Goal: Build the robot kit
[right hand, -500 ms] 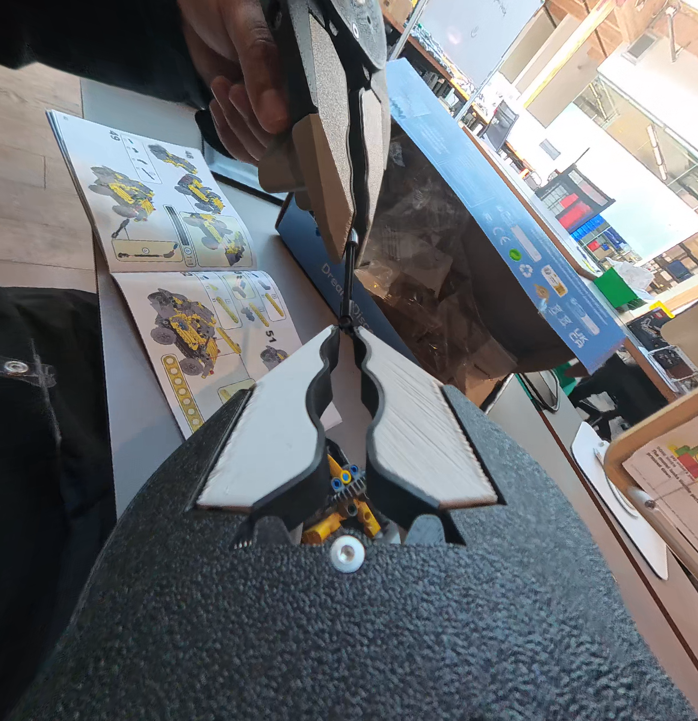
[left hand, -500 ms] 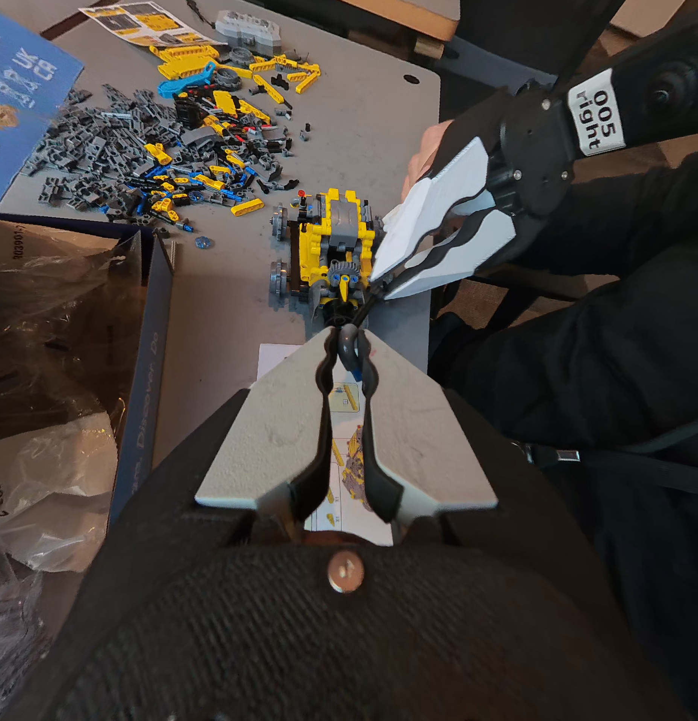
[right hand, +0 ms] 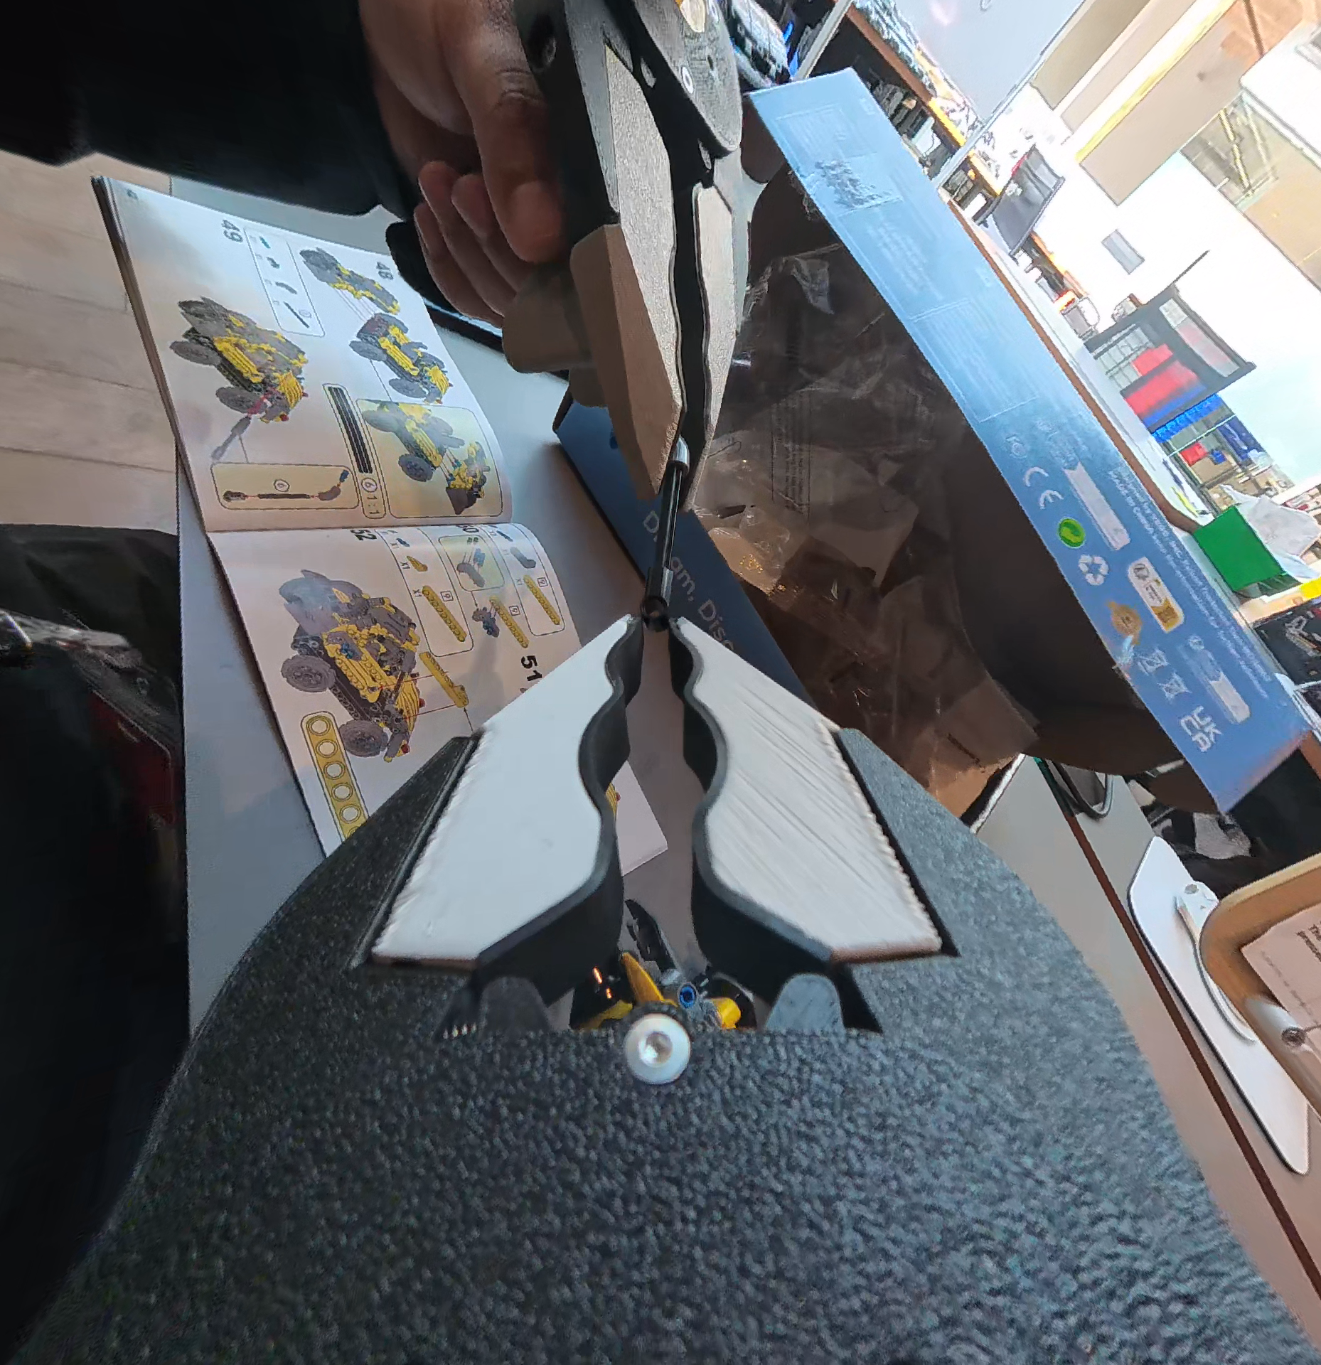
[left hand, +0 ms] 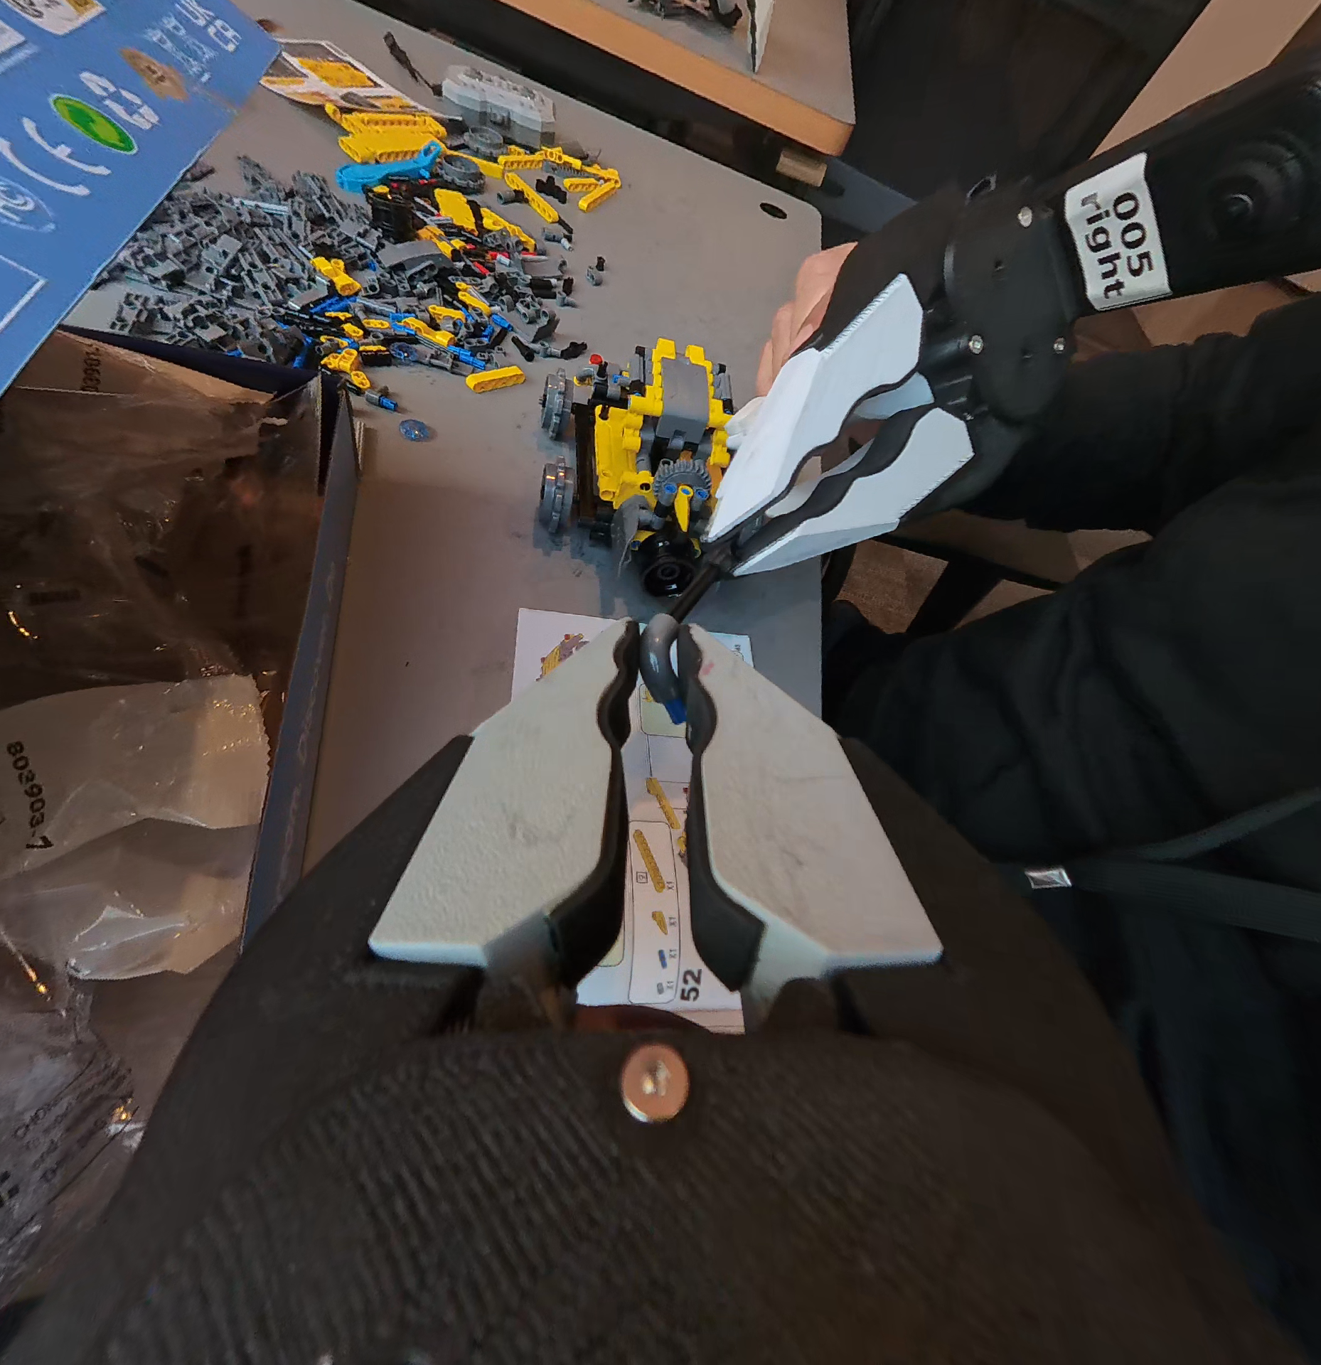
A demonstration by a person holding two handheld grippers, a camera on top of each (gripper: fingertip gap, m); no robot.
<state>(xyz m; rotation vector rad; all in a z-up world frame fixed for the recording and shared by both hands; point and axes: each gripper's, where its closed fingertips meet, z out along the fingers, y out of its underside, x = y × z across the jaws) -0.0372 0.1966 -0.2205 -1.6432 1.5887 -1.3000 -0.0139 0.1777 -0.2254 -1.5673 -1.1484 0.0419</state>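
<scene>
two grippers [left hand: 656, 650] [right hand: 654, 628], one booklet [right hand: 391, 591], one model [left hand: 643, 450]

A yellow brick vehicle [left hand: 646, 443] stands on the grey table [left hand: 451, 532] — loose pieces [left hand: 332, 281] lie beyond it.

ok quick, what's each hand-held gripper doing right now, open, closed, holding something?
Left hand-held gripper: closed on the grey connector end of a black rod.
Right hand-held gripper: closed on the rod's other end.
</scene>
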